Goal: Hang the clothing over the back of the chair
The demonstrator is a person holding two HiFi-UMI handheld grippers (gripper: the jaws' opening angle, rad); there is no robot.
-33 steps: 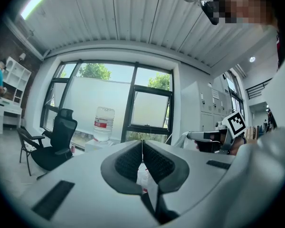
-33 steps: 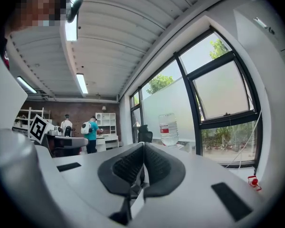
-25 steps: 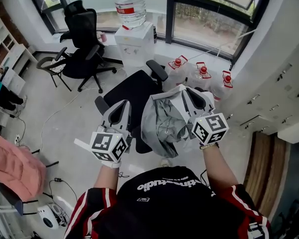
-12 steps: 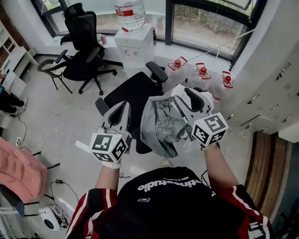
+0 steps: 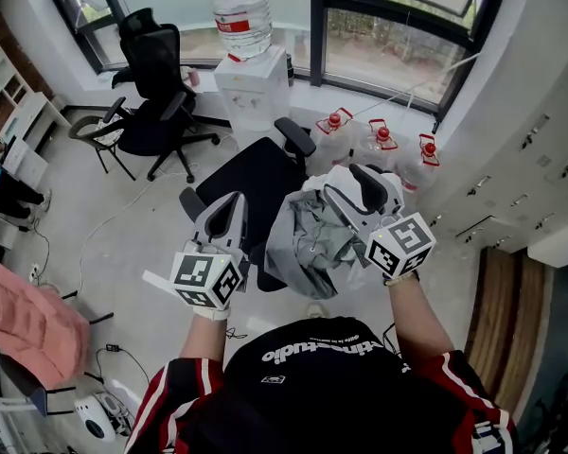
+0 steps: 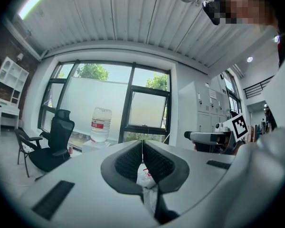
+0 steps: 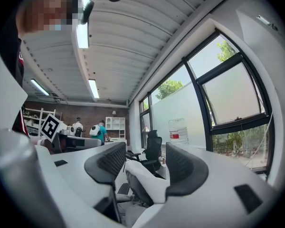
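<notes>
Letting go: my right gripper (image 5: pixel 353 187) has just been opening, jaws wide, with the clothing (image 5: pixel 308 239) loose between them. My left gripper (image 5: pixel 229 211) is closed and empty. The clothing hangs over the back of the chair (image 5: pixel 251 173), so I think only pulling away is left.

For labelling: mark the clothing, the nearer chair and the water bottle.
clothing (image 5: pixel 308 239), head view, grey middle folds
nearer chair (image 5: pixel 251 176), head view, bare black part
water bottle (image 5: pixel 244 8), head view, clear body
</notes>
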